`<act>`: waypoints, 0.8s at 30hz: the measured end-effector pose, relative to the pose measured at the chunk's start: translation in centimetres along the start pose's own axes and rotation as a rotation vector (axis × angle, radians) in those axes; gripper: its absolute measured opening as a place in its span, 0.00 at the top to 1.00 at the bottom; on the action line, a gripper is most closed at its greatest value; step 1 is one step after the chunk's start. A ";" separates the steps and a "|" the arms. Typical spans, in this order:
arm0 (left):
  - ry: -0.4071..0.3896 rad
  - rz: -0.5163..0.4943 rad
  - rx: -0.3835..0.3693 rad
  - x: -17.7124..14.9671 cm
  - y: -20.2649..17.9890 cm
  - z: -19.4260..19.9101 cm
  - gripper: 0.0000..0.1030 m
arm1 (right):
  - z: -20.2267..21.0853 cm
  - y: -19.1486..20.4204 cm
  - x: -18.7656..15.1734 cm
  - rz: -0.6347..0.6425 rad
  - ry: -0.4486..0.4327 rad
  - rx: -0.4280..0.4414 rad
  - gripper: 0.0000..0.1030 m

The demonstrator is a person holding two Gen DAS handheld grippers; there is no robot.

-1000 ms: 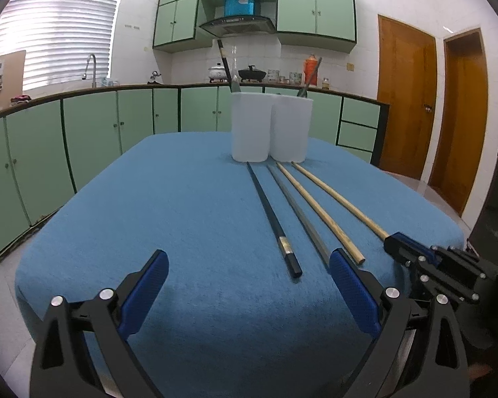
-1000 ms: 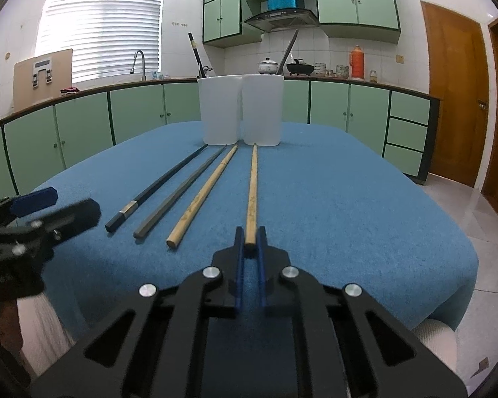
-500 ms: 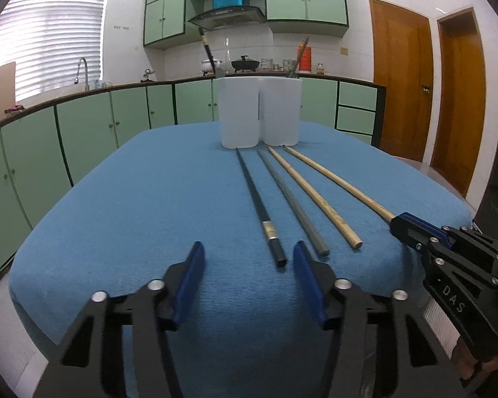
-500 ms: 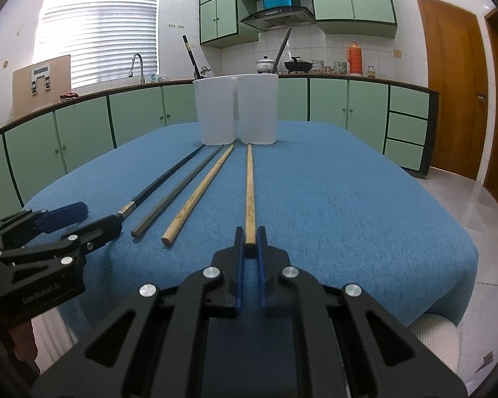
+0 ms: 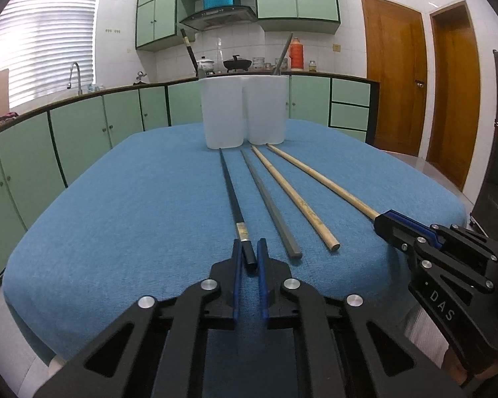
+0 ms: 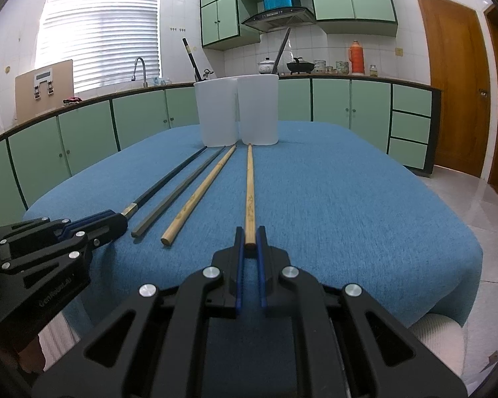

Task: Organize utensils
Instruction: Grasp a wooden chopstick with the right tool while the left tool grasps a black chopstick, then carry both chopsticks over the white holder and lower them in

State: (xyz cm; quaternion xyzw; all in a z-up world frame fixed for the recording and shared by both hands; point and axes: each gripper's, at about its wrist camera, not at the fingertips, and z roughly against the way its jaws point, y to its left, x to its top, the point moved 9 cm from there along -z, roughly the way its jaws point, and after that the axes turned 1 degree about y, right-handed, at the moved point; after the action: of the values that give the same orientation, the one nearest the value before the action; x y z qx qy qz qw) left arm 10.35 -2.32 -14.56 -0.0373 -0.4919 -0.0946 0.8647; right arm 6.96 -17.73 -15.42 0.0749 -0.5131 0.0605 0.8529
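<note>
The left claw (image 5: 249,257) has just closed, and its blue pads now clamp the near end of the long black chopstick (image 5: 230,192). The right claw (image 6: 250,245) is clamped on the near end of a pale wooden chopstick (image 6: 249,185). Between these two lie a grey chopstick (image 5: 269,202) and another wooden chopstick (image 5: 292,195), all on the blue cloth-covered worktop (image 5: 132,215). Farther off, at their tips, stand two white plastic holders (image 5: 244,112) side by side, each with a utensil in it.

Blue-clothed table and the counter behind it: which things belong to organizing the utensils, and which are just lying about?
Part of the job:
black chopstick, in the left gripper
wooden chopstick, in the right gripper
grey chopstick
second wooden chopstick
two white holders

Lying about:
orange thermos
black wok
white pot
</note>
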 end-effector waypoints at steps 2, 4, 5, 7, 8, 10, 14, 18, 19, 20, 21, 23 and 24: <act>0.001 0.008 -0.006 0.1 0.0 0.0 0.92 | 0.1 -0.1 0.0 -0.004 0.002 0.001 0.94; 0.000 0.017 -0.009 0.2 0.1 0.2 0.92 | 0.3 -0.2 0.3 -0.016 0.002 0.005 0.94; -0.003 0.018 -0.007 0.2 0.1 0.2 0.92 | 0.4 -0.3 0.4 -0.020 0.000 0.007 0.94; -0.010 0.020 -0.005 0.4 0.1 0.4 0.92 | 0.7 -0.4 0.7 -0.019 -0.007 0.003 0.94; -0.013 0.021 -0.004 0.6 0.1 0.5 0.92 | 0.9 -0.4 0.9 -0.016 -0.010 0.001 0.94; -0.023 0.024 -0.005 0.9 0.2 0.8 0.92 | 1.2 -0.4 1.3 -0.013 -0.018 0.002 0.94; -0.055 0.031 -0.011 2.0 0.6 2.1 0.93 | 2.1 -0.4 2.5 -0.010 -0.039 0.007 0.94; -0.099 0.030 -0.009 3.7 1.0 3.5 0.93 | 3.2 -0.5 4.4 0.003 -0.070 0.010 0.94; -0.116 0.029 -0.010 4.4 1.1 4.0 0.93 | 3.5 -0.5 4.9 0.009 -0.079 0.009 0.94; -0.129 0.027 -0.010 5.0 1.2 4.4 0.93 | 3.7 -0.6 5.4 0.013 -0.087 0.009 0.94; -0.142 0.024 -0.010 5.6 1.2 4.8 0.93 | 3.9 -0.6 6.1 0.017 -0.097 0.010 0.94; -0.165 0.025 -0.014 6.8 1.5 5.4 0.93 | 4.3 -0.7 7.3 0.021 -0.112 0.013 0.94; -0.177 0.029 -0.019 7.4 1.6 5.8 0.93 | 4.4 -0.8 7.9 0.023 -0.118 0.013 0.94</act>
State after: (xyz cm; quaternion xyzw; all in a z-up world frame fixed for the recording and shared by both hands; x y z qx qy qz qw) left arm 9.50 -0.80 -5.19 -0.0607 -0.5649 -0.0832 0.8187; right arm 6.97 -19.13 -6.44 0.0779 -0.5631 0.0689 0.8198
